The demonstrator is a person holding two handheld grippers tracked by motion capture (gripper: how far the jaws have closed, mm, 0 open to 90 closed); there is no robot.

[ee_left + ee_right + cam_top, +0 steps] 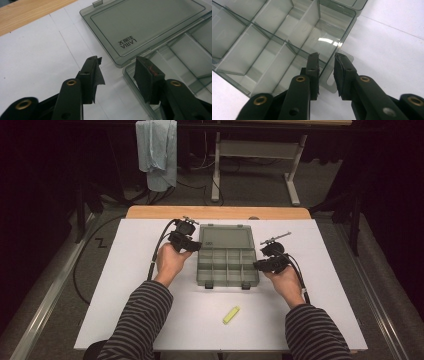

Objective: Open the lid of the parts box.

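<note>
Compartment box [228, 265], lid opened; view at the moment after release. My left gripper [186, 241] stands at the box's left rear corner, its jaws well apart with nothing between them. In the left gripper view the pads [96, 75] straddle the seam where the lid [147, 27] meets the tray, touching neither. My right gripper [265, 265] holds at the right wall of the tray, jaws drawn close. In the right gripper view the wall [337, 50] and a small flat tab [330, 82] at its base pass between the pads. The gap looks narrow enough for a steadying pinch, though I cannot tell for certain that both pads press.

Step, as I judge it: the lid lies folded flat behind the tray on the white table sheet [125, 285], so opening looks done and the tray stands ready to fill. The next move would call for my left gripper to travel to the yellow block [231, 315], which lies near the front edge, well apart from the box, while my right keeps the tray from sliding.

Materials: smoke-grey translucent plastic, glossy, thin-walled, with straight dividers forming rectangular cells. The lid bears a moulded brand mark. The pads are matte black and slightly frayed.
</note>
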